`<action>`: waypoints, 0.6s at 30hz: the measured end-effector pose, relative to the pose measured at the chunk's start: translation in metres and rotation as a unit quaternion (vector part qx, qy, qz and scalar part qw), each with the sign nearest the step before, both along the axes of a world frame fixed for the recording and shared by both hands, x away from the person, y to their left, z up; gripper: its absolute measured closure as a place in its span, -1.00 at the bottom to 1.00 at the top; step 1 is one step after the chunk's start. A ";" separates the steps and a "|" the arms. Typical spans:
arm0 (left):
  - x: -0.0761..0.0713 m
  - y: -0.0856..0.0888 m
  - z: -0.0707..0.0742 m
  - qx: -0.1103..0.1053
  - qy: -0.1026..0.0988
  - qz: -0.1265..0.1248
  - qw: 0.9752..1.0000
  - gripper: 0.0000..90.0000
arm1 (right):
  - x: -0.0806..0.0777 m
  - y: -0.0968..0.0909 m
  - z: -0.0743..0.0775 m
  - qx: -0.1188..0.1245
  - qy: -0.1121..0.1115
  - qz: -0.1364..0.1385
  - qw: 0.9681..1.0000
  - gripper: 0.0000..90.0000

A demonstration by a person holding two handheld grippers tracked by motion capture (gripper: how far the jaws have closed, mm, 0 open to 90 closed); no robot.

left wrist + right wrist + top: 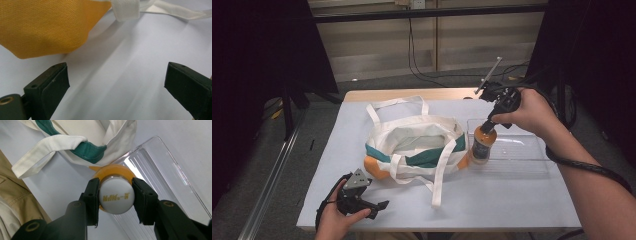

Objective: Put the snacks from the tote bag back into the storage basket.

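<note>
I'm gripping the bottle (482, 144) by its white cap (115, 198) with the right gripper (490, 123), jaws clamped from straight above; the bottle is standing upright, long axis vertical, at the clear tray's (532, 155) end, just beside the tote bag (414, 145). The bag's opening is lying left of it. My left gripper (379, 207) is waiting wide open on the bench (512, 200) near the bag's orange corner (45, 27)
</note>
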State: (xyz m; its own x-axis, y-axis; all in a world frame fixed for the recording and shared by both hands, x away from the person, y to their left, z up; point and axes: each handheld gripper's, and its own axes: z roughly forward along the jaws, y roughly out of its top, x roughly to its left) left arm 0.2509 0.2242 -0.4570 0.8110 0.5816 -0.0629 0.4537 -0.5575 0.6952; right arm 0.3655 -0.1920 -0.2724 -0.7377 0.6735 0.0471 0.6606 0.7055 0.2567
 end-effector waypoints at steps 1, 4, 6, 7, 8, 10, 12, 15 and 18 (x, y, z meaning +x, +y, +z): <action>0.000 0.000 0.000 -0.004 0.000 -0.001 1.000 -0.88 | 0.000 0.000 0.000 0.001 -0.001 -0.001 1.000 0.33; 0.000 0.001 0.000 0.000 -0.001 -0.004 1.000 -0.88 | 0.000 0.000 -0.002 0.005 0.001 -0.001 1.000 0.33; 0.000 0.001 0.001 0.004 0.000 -0.002 1.000 -0.88 | 0.000 0.000 -0.003 0.001 0.004 -0.001 1.000 0.33; 0.000 0.001 0.000 0.002 0.000 -0.002 1.000 -0.88 | 0.000 0.001 -0.004 0.002 0.005 0.001 1.000 0.33; 0.000 0.001 0.001 0.006 0.000 -0.001 1.000 -0.88 | 0.000 0.001 -0.004 0.000 0.005 0.002 1.000 0.33; 0.000 0.001 0.001 0.005 0.001 0.000 1.000 -0.88 | 0.000 0.000 -0.005 0.003 0.005 0.001 1.000 0.33; 0.000 0.001 0.001 0.006 -0.001 0.000 1.000 -0.88 | 0.000 0.000 -0.006 0.001 0.006 0.002 1.000 0.33; 0.000 0.001 0.000 0.001 0.000 -0.002 1.000 -0.88 | 0.000 0.000 -0.006 0.003 0.005 0.002 1.000 0.33; -0.001 0.000 0.000 -0.001 0.002 0.000 1.000 -0.88 | 0.000 0.000 -0.008 0.006 0.005 0.001 1.000 0.33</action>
